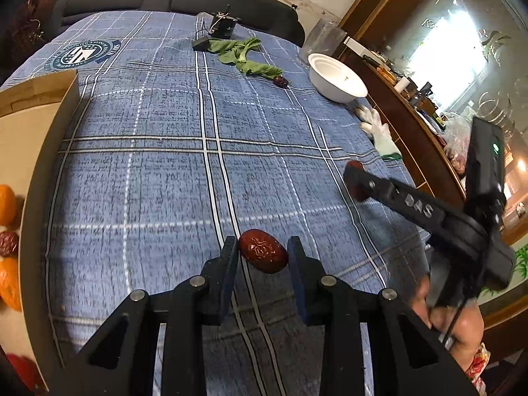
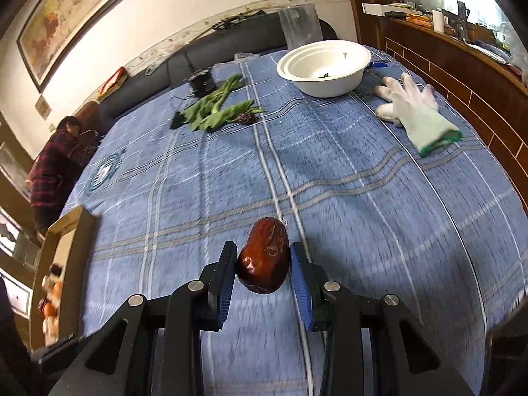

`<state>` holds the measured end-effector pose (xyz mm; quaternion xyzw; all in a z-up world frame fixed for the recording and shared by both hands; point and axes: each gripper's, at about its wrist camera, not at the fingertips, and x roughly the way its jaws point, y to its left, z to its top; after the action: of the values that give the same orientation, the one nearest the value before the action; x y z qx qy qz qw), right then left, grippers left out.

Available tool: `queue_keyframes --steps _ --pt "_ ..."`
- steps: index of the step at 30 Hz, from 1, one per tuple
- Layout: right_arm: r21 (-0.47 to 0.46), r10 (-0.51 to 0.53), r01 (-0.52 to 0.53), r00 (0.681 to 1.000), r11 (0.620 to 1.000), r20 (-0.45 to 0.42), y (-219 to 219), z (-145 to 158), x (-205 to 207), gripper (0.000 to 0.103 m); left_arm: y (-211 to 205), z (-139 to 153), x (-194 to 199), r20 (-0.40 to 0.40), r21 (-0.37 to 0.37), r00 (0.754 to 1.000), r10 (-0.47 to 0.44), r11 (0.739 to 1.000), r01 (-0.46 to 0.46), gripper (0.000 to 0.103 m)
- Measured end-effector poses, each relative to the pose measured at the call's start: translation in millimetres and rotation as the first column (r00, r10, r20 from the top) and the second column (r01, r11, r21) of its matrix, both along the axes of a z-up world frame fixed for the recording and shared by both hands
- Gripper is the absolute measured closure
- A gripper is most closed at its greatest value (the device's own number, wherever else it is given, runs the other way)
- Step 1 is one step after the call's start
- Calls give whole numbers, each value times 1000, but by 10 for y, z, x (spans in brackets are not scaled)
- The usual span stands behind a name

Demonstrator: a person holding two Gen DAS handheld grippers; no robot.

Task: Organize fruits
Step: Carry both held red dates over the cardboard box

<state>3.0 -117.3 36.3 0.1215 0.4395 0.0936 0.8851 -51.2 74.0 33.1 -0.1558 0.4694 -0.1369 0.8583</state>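
Two dates were pinched — one per gripper: left gripper (image 1: 263,247) held a date (image 1: 263,254) lying crosswise. Right gripper (image 2: 263,254) clamped its date (image 2: 264,259) lengthwise — the box (image 1: 49,138) at the cloth's left edge sat nearer my left.

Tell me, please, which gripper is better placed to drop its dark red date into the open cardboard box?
Left. The left gripper holds its dark red date right beside the open cardboard box, which fills that view's left edge. The right gripper, holding a second date, sees the box farther off.

The cardboard box (image 1: 43,105) and its oranges (image 1: 6,204) are cut off at the left edge.
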Motion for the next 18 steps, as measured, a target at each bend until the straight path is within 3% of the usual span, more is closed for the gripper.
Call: queue_keyframes --steps 7,18 --pt "22 20 -20 1000 1000 -12 -49 0 -497 68 58 -2 -298 -11 -26 1000 -7 1000 7 74" --pt "-69 66 -64 998 996 17 82 61 -1096 68 -8 -11 -694 -13 -40 998 -59 997 59 73"
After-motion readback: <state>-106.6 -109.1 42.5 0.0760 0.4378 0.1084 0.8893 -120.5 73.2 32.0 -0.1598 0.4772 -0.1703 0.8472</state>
